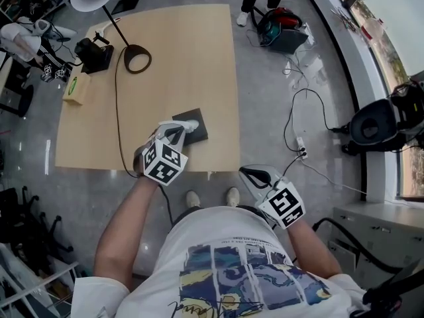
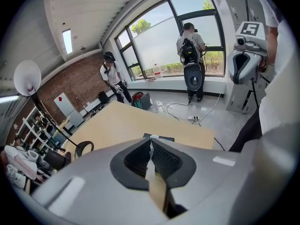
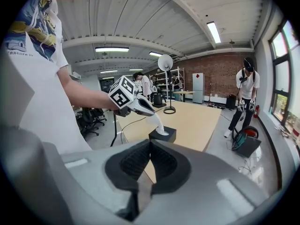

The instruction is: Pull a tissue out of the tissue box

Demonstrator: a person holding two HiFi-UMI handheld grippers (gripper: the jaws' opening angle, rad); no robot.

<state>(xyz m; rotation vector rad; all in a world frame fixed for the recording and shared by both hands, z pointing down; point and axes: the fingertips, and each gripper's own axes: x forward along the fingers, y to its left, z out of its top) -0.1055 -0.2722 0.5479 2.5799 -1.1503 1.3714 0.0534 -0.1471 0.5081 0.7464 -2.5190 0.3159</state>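
A black tissue box (image 1: 194, 126) sits on the wooden table (image 1: 179, 58) near its front edge. My left gripper (image 1: 181, 132) hovers just above the box, shut on a white tissue (image 3: 158, 122) that stretches from its tips down into the box's (image 3: 162, 134) top slot. In the left gripper view the tissue (image 2: 150, 150) runs as a thin white strip between the closed pads, with the box (image 2: 159, 138) just beyond. My right gripper (image 1: 254, 175) hangs off the table's front right corner over the floor, jaws together and empty (image 3: 150, 144).
A desk lamp with a ring base (image 1: 137, 59), a black device (image 1: 93, 53) and a small cardboard box (image 1: 77, 89) stand at the table's far left; a cable (image 1: 118, 111) crosses the table. Bags (image 1: 281, 28) and a power strip (image 1: 301, 151) lie on the floor at right. People stand nearby.
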